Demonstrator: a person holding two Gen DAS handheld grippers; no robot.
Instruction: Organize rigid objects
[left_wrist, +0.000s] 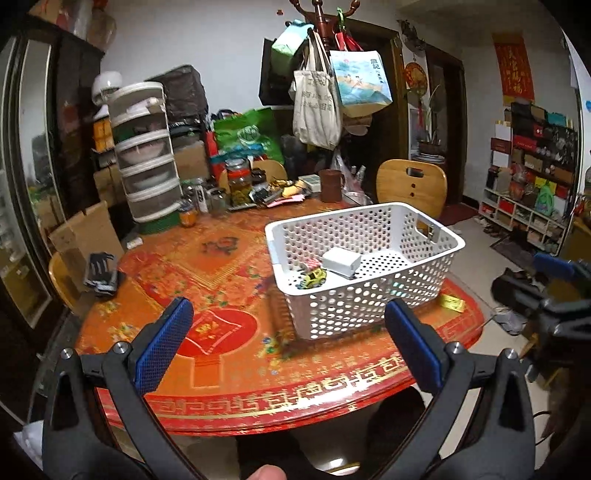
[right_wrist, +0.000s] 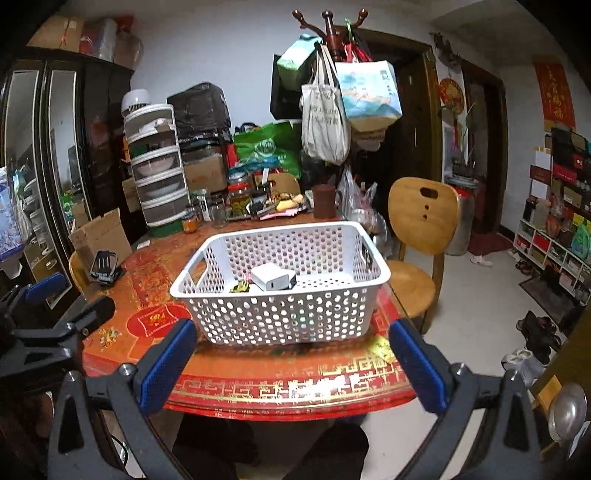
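— Left gripper (left_wrist: 288, 332) first: how does it stand?

— Spread wide, nothing between its blue pads (left_wrist: 162, 347). It hangs above the near edge of the table (left_wrist: 221, 410), short of the basket (left_wrist: 369, 295).

— And the surface in that view?

— A round top in red and orange with a gold key border and a lantern motif near the middle. The white perforated basket sits right of centre. Inside it lie a white box (left_wrist: 341, 261) and, just beside it, a yellow toy car (left_wrist: 314, 277). A yellow packet (left_wrist: 453, 302) lies on the table just right of the basket. The far side is crowded with jars (left_wrist: 240, 181), a brown mug (left_wrist: 331, 184) and a white drawer tower (left_wrist: 147, 151). The right gripper (left_wrist: 554, 280) shows at the right edge, off the table.

— The room behind?

— A coat stand (left_wrist: 325, 22) hung with tote bags, a wooden chair (left_wrist: 412, 184), packed shelves (left_wrist: 532, 177) along the right wall, a pale tiled floor.

— Now the right camera.

— Right gripper (right_wrist: 291, 354) is also wide apart and holds nothing, above the near rim of the table (right_wrist: 258, 391). The basket (right_wrist: 280, 317) stands straight ahead, box (right_wrist: 273, 276) and car (right_wrist: 242, 286) in it. The packet (right_wrist: 382, 348) lies by the basket's near right corner. A mirrored wardrobe (right_wrist: 59, 147) fills the left, the chair (right_wrist: 424, 221) stands right of the table, shoes (right_wrist: 535, 328) sit on the floor. The left gripper (right_wrist: 55, 302) shows at the left edge.
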